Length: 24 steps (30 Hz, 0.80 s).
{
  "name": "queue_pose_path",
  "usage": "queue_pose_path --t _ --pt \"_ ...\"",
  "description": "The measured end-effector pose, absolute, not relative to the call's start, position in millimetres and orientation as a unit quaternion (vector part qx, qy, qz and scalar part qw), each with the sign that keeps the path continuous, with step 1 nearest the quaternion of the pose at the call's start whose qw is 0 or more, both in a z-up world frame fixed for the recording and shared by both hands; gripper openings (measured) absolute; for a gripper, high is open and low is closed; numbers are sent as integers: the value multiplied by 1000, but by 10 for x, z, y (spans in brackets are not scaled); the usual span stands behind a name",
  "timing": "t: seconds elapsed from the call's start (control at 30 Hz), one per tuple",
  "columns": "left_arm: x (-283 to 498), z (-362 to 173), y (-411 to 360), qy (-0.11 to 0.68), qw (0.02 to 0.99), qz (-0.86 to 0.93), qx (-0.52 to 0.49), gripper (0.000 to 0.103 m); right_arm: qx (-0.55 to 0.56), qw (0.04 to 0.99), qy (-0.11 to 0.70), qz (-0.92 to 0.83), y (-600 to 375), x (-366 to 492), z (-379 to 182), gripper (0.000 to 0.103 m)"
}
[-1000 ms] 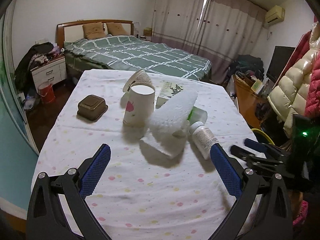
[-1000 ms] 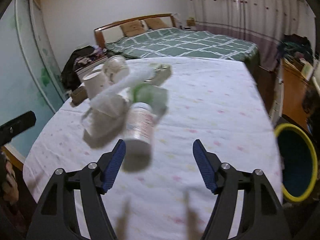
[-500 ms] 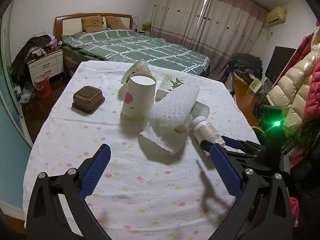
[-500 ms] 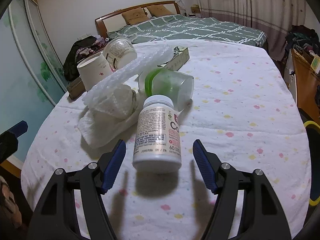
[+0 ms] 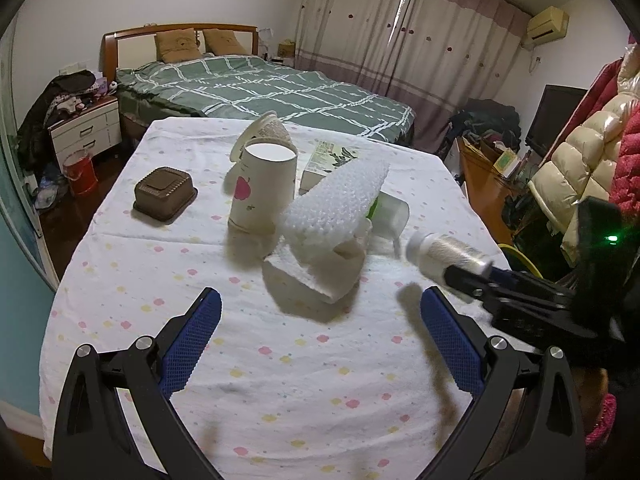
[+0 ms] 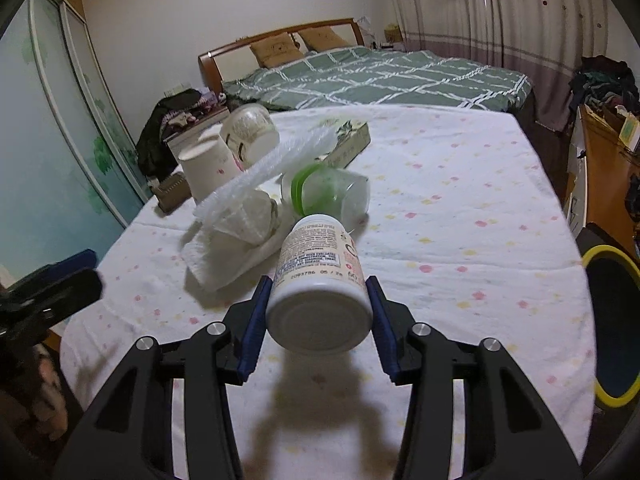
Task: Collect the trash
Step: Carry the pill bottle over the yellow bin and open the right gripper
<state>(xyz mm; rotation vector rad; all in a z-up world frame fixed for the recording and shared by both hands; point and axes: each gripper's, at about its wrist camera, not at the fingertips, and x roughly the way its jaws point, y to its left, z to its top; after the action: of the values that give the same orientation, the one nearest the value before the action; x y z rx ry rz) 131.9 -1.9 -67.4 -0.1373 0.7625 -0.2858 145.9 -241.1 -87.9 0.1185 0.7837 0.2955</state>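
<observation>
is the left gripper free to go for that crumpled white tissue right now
Probably yes. The left gripper is open and empty, and the crumpled tissue lies just ahead of it with only bare tablecloth between. The right gripper is closing on the white bottle, off to the side.

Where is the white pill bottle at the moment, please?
The white pill bottle sits between the closing right gripper pads, lifted off the table, just before the green-lidded jar.

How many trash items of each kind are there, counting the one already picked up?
Paper cups: 2
Pill bottle: 1
Clear plastic cup: 1
Bubble wrap: 1
Tissue: 1
Flat box: 1
Brown tray: 1
Total: 8
</observation>
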Motion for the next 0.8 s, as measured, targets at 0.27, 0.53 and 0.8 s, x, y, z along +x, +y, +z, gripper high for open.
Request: queue_pose_path --t 0.27,0.53,0.8 --pt "1288 -684 -111 373 914 -148 -57 98 69 918 369 128 -2704 1222 -787 45" --pt "1299 -695 -197 379 912 -150 -51 98 100 928 357 44 -3404 1121 -757 45" --pt "1340 -704 -356 383 910 -155 -40 98 136 923 350 -85 -4410 1063 -862 45"
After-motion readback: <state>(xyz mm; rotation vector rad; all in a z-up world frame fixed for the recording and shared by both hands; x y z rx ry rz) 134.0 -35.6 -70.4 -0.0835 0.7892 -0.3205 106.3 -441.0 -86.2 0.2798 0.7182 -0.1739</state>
